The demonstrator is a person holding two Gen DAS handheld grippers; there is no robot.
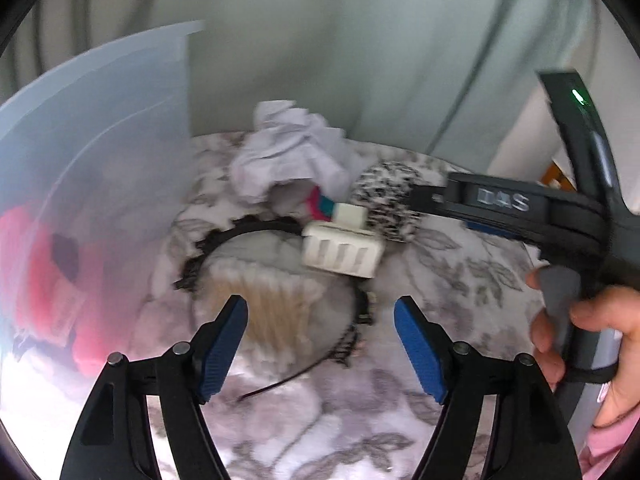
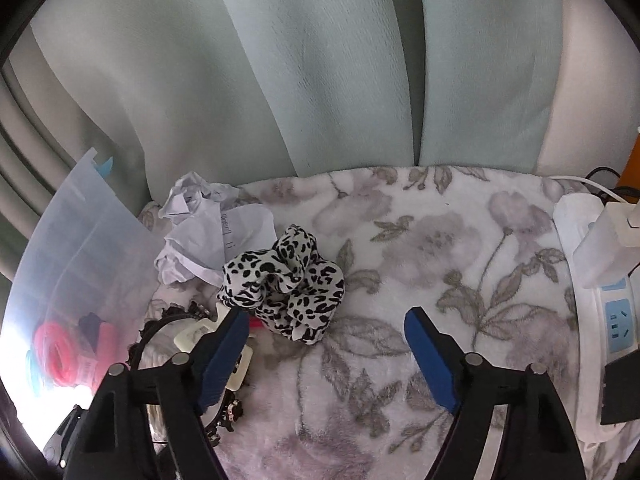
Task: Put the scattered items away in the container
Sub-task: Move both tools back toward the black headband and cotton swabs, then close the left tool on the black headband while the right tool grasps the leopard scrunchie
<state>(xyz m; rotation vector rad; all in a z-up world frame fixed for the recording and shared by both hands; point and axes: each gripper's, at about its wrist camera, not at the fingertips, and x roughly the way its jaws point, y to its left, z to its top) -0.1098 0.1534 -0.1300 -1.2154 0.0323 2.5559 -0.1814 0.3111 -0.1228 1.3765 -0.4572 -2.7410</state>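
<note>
Hovering over the floral blanket [image 2: 400, 240], both grippers are spread with nothing pinched: left gripper [image 1: 320, 312] above the cotton swabs [image 1: 272, 300] and black headband [image 1: 224, 240], right gripper [image 2: 326, 324] near the leopard scrunchie [image 2: 288, 280]. Crumpled paper [image 2: 200, 232] lies beyond, clear container [image 1: 100, 140] left.

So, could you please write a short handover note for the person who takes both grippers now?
Left gripper: open, empty, above the bundle of cotton swabs inside the black lace headband.
Right gripper: open, empty, near the black-and-white leopard fabric scrunchie.
Done: pink items lie in the translucent plastic container.
Left on the floral blanket: swabs, headband, scrunchie, cream plastic hair claw clip, crumpled white paper, a small pink-and-teal item.
</note>
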